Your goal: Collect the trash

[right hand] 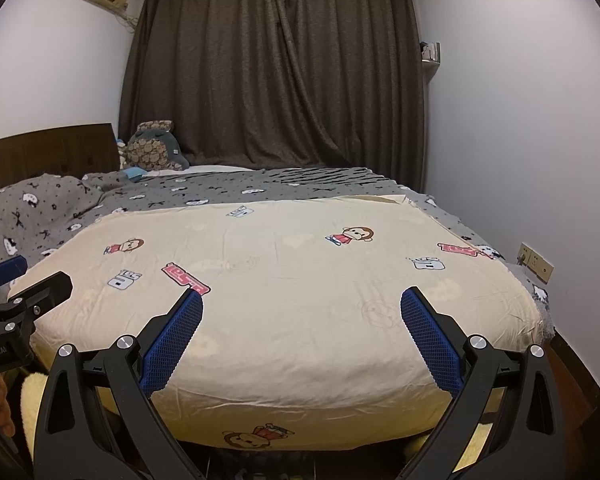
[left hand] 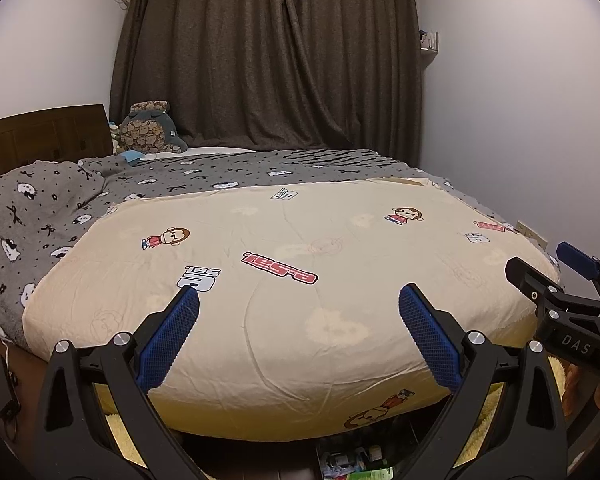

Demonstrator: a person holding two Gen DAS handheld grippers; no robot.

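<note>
My left gripper (left hand: 298, 300) is open and empty, held above the foot of a bed with a cream cartoon-print quilt (left hand: 284, 280). My right gripper (right hand: 300, 304) is open and empty too, over the same quilt (right hand: 292, 280). Each gripper shows at the edge of the other's view: the right one (left hand: 548, 280) at the right, the left one (right hand: 24, 280) at the left. No trash lies on the quilt. A heap of small packets and a green box (left hand: 356, 466) lies on the floor under the foot of the bed.
A grey patterned blanket (left hand: 40, 208) covers the head of the bed, with plush toys (left hand: 152, 130) by the wooden headboard (left hand: 44, 132). Dark curtains (left hand: 268, 60) hang behind. A wall socket (right hand: 536, 262) is at the right. A black adapter (left hand: 2, 384) lies on the floor at left.
</note>
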